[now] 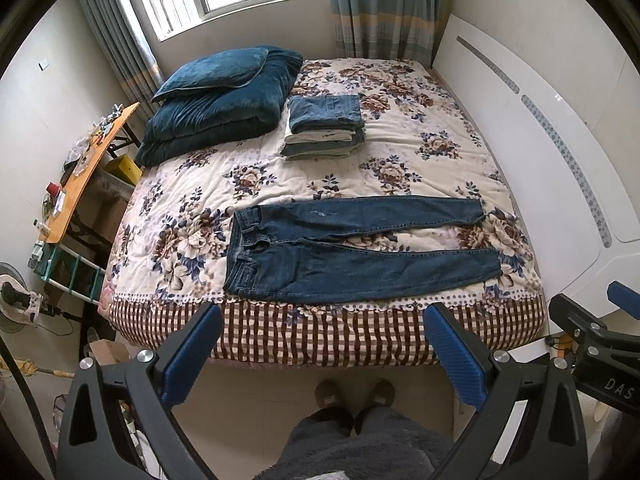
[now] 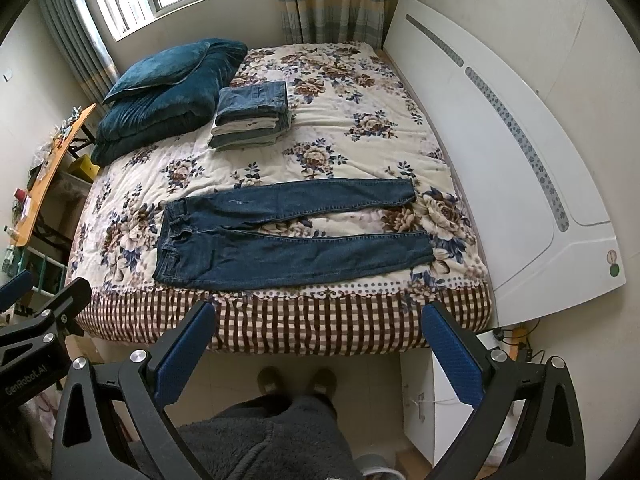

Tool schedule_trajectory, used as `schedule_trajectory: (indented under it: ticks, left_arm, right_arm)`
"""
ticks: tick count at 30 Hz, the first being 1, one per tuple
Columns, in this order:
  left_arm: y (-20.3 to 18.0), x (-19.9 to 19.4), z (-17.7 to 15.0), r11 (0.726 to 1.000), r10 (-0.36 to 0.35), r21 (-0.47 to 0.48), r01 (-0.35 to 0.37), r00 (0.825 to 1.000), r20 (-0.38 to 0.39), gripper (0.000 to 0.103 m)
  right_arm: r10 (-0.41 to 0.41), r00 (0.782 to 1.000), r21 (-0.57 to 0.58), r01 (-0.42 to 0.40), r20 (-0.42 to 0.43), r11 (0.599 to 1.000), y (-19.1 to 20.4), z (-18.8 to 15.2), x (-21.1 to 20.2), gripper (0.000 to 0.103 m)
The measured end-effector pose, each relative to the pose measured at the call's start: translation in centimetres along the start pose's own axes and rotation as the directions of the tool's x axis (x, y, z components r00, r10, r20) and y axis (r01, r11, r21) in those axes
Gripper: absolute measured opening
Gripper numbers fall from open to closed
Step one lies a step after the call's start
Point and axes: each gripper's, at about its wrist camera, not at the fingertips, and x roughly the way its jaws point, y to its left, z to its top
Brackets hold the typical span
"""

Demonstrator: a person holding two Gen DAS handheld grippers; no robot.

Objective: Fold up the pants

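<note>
A wooden table (image 1: 86,168) at the left wall carries clutter too small to make out, and its near end is cut off by the fisheye rim. On the bed (image 1: 280,336), a folded dark teal quilt (image 1: 216,120) topped by a pillow (image 1: 212,72) fills the far left corner; just beside it sits a stack of folded pants (image 1: 324,128), its lower layers partly hidden under the top pair. The blue jeans (image 1: 352,256) lie flat and unfolded along the bed's near edge, waistband toward the left side, both legs running toward the right edge with a strip of floral cover showing between them. The middle of the bed between jeans and stack lies bare. A white headboard (image 1: 560,160) lines the right edge. The left claw (image 1: 324,356) hangs above the floor short of the near edge, spread wide and gripping nothing; the right claw (image 2: 316,352) does likewise, equally wide and empty-handed. Between the fingers a person's grey fleece trousers and slippers (image 1: 352,396) show, the upper body cut off. Lettering on the left tool's body reads "GenRobot.AI"; on the right tool only "DAS" is legible, the rest cropped.
</note>
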Motion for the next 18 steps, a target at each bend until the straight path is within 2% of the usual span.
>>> schedule_trajectory:
  ticks: [18]
  left_arm:
    - [-0.50, -0.50, 0.36, 1.000, -0.005, -0.003, 0.006, 1.000, 0.006, 0.103]
  right_arm:
    - [0.003, 1.000, 0.005, -0.003, 0.007, 1.000, -0.03, 0.19, -0.26, 0.103]
